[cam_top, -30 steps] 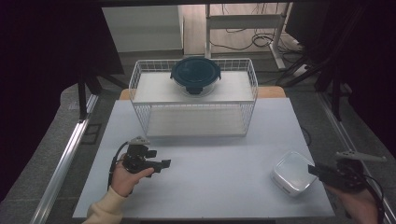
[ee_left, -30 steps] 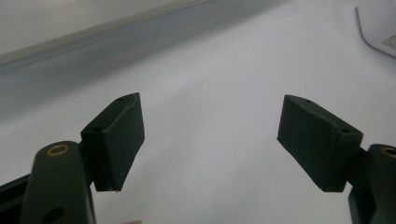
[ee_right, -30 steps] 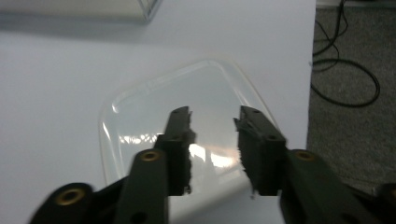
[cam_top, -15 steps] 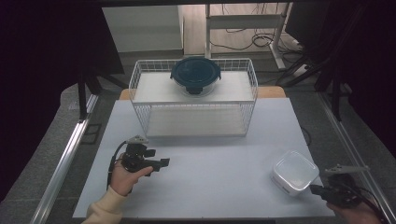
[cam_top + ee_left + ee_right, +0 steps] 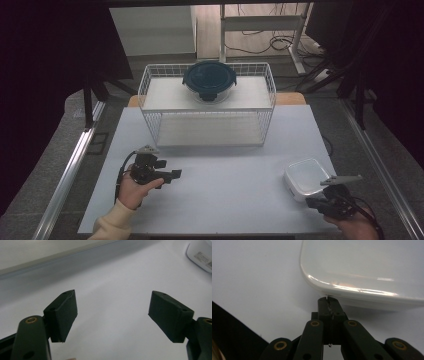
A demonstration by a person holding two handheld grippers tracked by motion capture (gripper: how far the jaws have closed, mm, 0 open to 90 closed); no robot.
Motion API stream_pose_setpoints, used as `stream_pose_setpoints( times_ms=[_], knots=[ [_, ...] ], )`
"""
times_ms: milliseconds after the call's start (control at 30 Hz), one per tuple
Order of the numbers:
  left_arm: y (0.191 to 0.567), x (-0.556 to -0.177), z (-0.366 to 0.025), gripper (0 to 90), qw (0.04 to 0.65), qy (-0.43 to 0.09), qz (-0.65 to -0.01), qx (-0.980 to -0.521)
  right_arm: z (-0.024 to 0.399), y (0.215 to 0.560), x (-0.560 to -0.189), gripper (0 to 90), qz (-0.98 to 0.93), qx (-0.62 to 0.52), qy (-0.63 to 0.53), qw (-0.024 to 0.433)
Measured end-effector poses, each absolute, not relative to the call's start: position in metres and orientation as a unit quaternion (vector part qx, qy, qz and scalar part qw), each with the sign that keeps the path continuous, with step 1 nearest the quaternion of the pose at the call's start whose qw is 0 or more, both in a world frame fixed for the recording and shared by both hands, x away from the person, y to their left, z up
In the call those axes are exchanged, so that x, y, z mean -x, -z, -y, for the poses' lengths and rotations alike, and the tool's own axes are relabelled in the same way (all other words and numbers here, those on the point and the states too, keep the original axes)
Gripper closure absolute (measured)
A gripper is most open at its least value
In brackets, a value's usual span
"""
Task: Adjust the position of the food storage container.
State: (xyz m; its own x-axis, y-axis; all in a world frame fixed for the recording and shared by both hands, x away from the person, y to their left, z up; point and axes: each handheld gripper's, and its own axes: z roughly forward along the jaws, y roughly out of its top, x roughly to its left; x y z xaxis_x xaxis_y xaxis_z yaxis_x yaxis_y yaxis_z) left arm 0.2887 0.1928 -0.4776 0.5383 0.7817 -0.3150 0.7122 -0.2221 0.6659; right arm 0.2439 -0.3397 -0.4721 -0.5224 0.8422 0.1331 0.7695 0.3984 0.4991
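Our right gripper [image 5: 328, 300] sat clenched, its two black jaws pressed flat together with nothing between them; they had just been closing. Its tip rested at the near rim of the white container [image 5: 367, 272], right up against the edge, though we could not tell whether it actually touched. In the high view that gripper [image 5: 311, 202] lay at the table's near right corner, just in front of the container [image 5: 306, 176].

Our left gripper [image 5: 112, 315] stood released, jaws well apart over bare table [image 5: 112, 277], empty. From above it [image 5: 172, 174] hovered at the near left, well apart from the container.

Farther out stood the wire basket [image 5: 150, 82] at the table's far side, with the dark-lidded bowl [image 5: 209, 80] on top of it.

We judged the step in hand to be an approach to the white container, with the shut jaws set low at its rim, perhaps to nudge it or get under the lip. The next move called for a slow, level push or a reopening to straddle the wall; a careless shove could slide the light box away.

Against the earlier frames, our right hand had dropped lower and nearer to us, from beside the container to its front edge. The left hand, the container, the basket and the bowl had kept their places.
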Motion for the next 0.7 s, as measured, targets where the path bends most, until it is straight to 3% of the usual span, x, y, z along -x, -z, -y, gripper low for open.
stream_pose_setpoints(
  times_ms=[367,700],
  knots=[
    [0.477,-0.289,-0.194,22.5,0.401,-0.044,-0.483,-0.777,0.328,0.461,-0.240,89.3,-0.830,-0.474,-0.282,0.084],
    [0.475,-0.288,-0.195,22.5,0.402,-0.048,-0.484,-0.775,0.378,0.420,-0.263,89.3,-0.782,-0.517,-0.305,0.169]
  ],
)
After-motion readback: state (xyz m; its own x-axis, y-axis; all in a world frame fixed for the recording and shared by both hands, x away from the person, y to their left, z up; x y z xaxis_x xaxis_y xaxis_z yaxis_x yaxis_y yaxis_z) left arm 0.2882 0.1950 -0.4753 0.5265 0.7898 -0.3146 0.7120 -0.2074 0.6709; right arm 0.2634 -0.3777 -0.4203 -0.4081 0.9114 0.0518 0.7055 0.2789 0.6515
